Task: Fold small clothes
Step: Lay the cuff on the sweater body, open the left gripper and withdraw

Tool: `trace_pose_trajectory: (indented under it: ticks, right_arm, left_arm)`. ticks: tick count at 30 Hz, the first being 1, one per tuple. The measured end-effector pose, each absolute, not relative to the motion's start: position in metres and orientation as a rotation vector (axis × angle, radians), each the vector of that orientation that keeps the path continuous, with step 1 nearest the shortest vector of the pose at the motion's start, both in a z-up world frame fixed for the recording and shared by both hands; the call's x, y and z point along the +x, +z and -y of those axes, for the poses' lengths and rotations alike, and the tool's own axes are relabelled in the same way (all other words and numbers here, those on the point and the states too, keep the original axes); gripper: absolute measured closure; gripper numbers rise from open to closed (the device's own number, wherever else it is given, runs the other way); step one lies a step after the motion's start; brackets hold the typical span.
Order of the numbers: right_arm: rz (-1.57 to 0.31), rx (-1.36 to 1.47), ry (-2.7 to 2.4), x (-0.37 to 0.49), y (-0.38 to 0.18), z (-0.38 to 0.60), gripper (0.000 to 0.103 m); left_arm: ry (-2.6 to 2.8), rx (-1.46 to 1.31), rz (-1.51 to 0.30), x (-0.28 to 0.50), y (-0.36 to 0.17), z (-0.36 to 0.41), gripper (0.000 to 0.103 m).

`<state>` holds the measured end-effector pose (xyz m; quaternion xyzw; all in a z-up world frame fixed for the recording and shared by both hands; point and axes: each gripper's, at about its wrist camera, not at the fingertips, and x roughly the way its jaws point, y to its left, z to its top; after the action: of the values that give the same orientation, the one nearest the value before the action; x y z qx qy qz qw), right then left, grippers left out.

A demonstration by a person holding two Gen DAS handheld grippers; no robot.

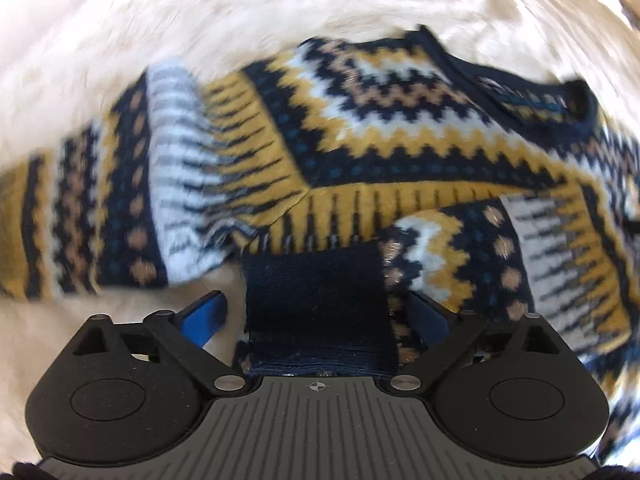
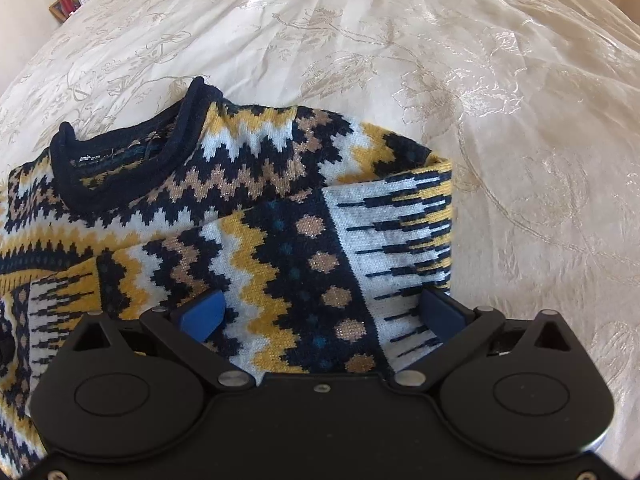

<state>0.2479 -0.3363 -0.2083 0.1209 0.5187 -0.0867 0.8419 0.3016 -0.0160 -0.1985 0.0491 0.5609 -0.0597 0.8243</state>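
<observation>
A small knit sweater (image 2: 248, 200) in navy, yellow, white and tan zigzags lies on a cream bedspread (image 2: 440, 60), collar (image 2: 132, 160) toward the far left. Its right sleeve (image 2: 340, 260) is folded in over the body. My right gripper (image 2: 324, 312) hovers open over that sleeve, blue fingers (image 2: 202, 314) spread wide. In the blurred left wrist view the sweater (image 1: 360, 140) fills the frame. The navy cuff (image 1: 316, 304) of the left sleeve lies between the spread fingers (image 1: 202, 318) of my left gripper (image 1: 316, 316), and neither pad presses on it.
The embroidered bedspread (image 1: 200, 8) stretches all around the sweater. A lamp and a framed photo (image 2: 66, 4) stand on a nightstand at the far left edge of the right wrist view.
</observation>
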Motion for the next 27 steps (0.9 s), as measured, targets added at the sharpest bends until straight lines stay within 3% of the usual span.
trace_pose_trajectory:
  ticks: [6,18,20,22,27]
  right_arm:
    - [-1.009,0.133,-0.185,0.241,-0.214,0.321,0.0]
    - [-1.008,0.137,-0.186,0.243,-0.203,0.323,0.001]
    - [-1.002,0.132,-0.192,0.242,-0.199,0.322,0.001]
    - [-0.953,0.147,-0.2,0.23,-0.182,0.319,0.002]
    - [-0.885,0.174,-0.21,0.205,-0.155,0.314,0.002]
  left_arm:
    - [-0.147,0.051,-1.189,0.307,-0.204,0.007,0.0]
    - [-0.106,0.003,-1.167,0.296,-0.204,0.001,0.0]
    - [-0.099,0.007,-1.162,0.296,-0.199,0.002,0.002]
    - [-0.106,0.01,-1.158,0.295,-0.19,0.006,0.014]
    - [-0.108,0.006,-1.133,0.28,-0.164,0.01,0.02]
